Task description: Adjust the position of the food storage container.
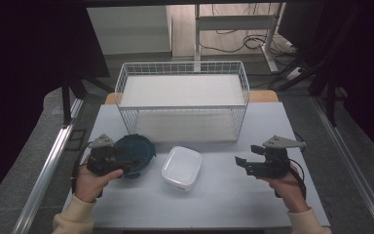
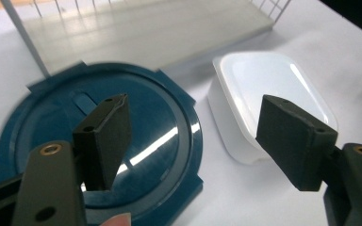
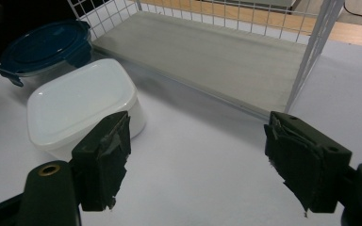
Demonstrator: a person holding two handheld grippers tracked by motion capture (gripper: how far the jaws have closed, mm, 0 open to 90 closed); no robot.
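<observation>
A round container with a dark blue lid (image 1: 137, 151) (image 2: 99, 141) (image 3: 45, 44) sits at the table's left. Beside it, to the right, lies a white rectangular lidded box (image 1: 181, 167) (image 2: 273, 94) (image 3: 82, 101). My left gripper (image 1: 126, 168) (image 2: 193, 141) hovers over the near edge of the blue lid, jaws wide open and holding nothing. My right gripper (image 1: 241, 163) (image 3: 195, 165) is held open at the table's right, pointing toward the white box with a gap of bare table between them.
A white wire rack (image 1: 182, 100) (image 3: 311, 56) with two shelves stands at the back of the table (image 1: 224, 204), just behind both containers. Dark curtains flank the table, and cables lie on the floor beyond.
</observation>
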